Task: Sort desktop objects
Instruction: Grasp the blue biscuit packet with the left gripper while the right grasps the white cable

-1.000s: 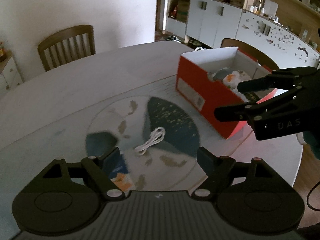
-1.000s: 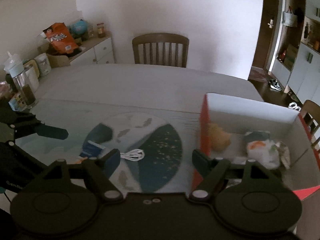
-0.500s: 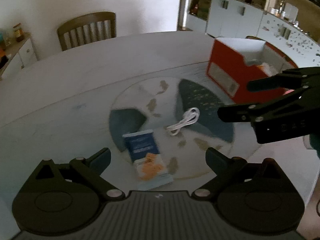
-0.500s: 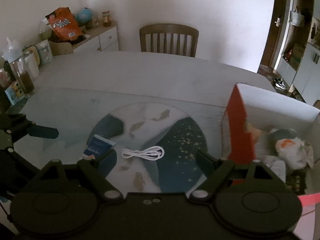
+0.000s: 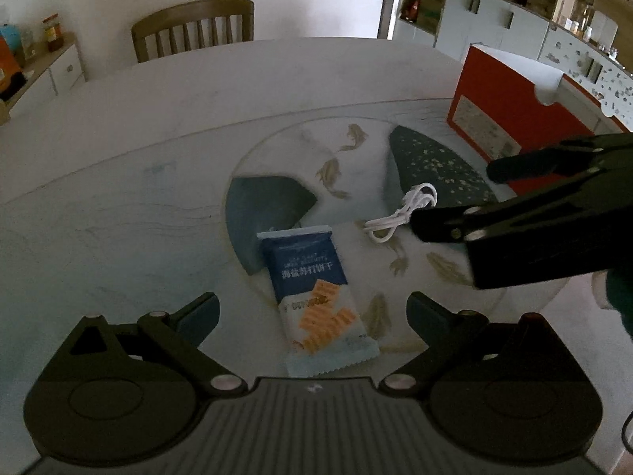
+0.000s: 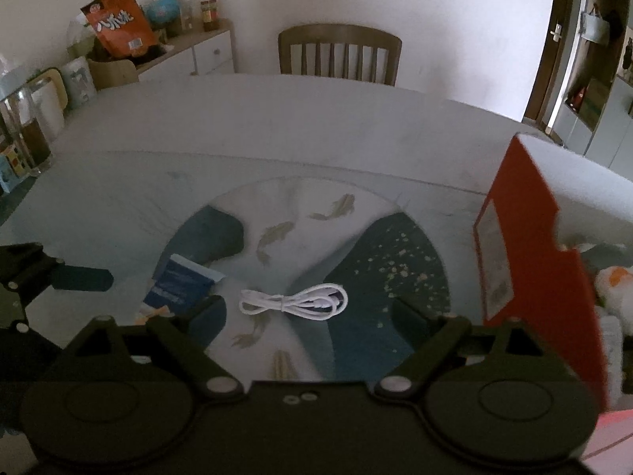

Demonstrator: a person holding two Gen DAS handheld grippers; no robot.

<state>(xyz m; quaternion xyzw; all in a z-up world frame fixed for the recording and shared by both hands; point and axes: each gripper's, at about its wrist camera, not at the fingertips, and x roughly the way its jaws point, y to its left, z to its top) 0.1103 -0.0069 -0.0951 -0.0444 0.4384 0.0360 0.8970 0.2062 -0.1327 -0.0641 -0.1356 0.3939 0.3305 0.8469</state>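
The left gripper stood wide open above the table, nothing between its fingers, with the blue-and-white cracker packet lying flat on the round fish-patterned mat just ahead of them. The right gripper had its jaws opening, empty, over the coiled white cable (also on the mat, beside the packet). The red box stood at the right, holding soft toys.
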